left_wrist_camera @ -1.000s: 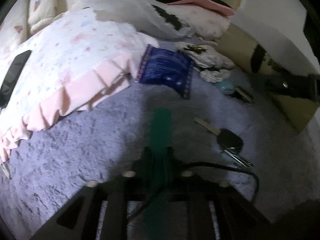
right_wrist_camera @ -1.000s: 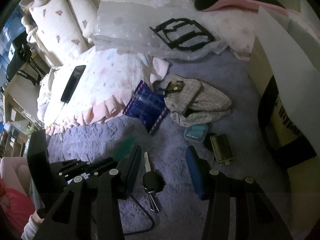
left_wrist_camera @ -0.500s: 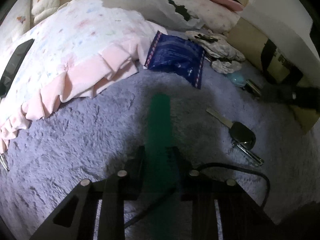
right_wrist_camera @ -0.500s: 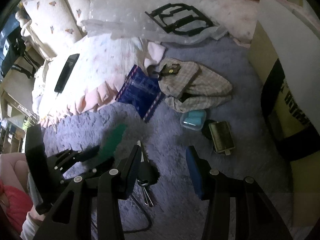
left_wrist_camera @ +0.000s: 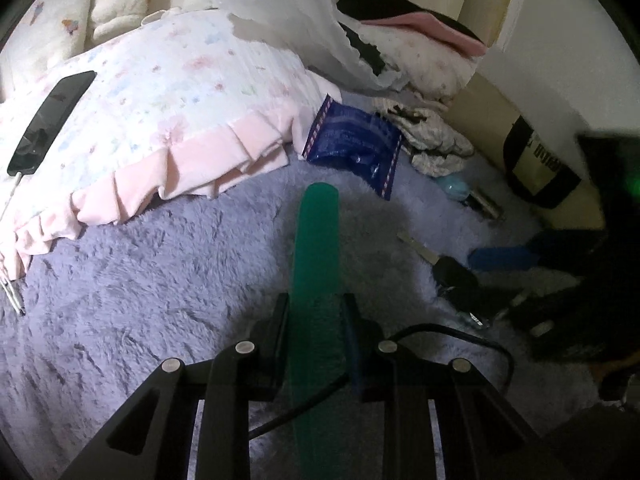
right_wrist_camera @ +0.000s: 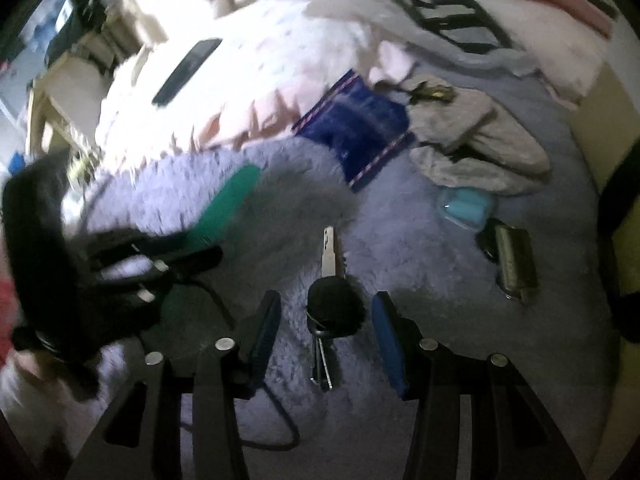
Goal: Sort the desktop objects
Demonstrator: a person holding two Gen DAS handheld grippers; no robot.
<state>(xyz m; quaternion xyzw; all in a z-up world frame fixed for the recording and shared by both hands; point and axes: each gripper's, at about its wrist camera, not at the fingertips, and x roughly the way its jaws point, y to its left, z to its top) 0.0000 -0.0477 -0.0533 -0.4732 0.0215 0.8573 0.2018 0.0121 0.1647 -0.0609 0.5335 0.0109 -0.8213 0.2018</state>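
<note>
We cannot make out much of the left gripper [right_wrist_camera: 176, 256] in the right wrist view, where it is a dark blur, and the right gripper [left_wrist_camera: 504, 258] in the left wrist view is cut off by the right edge, only 1 blue pad clear. The small metallic object [right_wrist_camera: 514, 262] near the blanket's right edge is too dim to name.

Our left gripper [left_wrist_camera: 316, 320] is narrowed onto a flat green strip [left_wrist_camera: 316, 248], which stands up between its 2 pads and hides the blanket beyond. A thin black cable [left_wrist_camera: 460, 330] loops just behind the pads.

Our right gripper [right_wrist_camera: 326, 320] is spread wide, pads apart from the car key [right_wrist_camera: 334, 304], which lies on the lavender fuzzy blanket [right_wrist_camera: 400, 248] between the 2 fingers, blade pointing away, smaller keys trailing toward us.

Further off lie a dark blue packet [right_wrist_camera: 356, 128] against the frilled pink pillow [left_wrist_camera: 168, 120], a checked cloth [right_wrist_camera: 480, 140] beside it, and a small light-blue case [right_wrist_camera: 464, 204] just below the cloth. A black phone [left_wrist_camera: 52, 116] rests on the pillow. Crinkled clear plastic wrap [right_wrist_camera: 448, 36] covers a black frame at the blanket's far edge.
</note>
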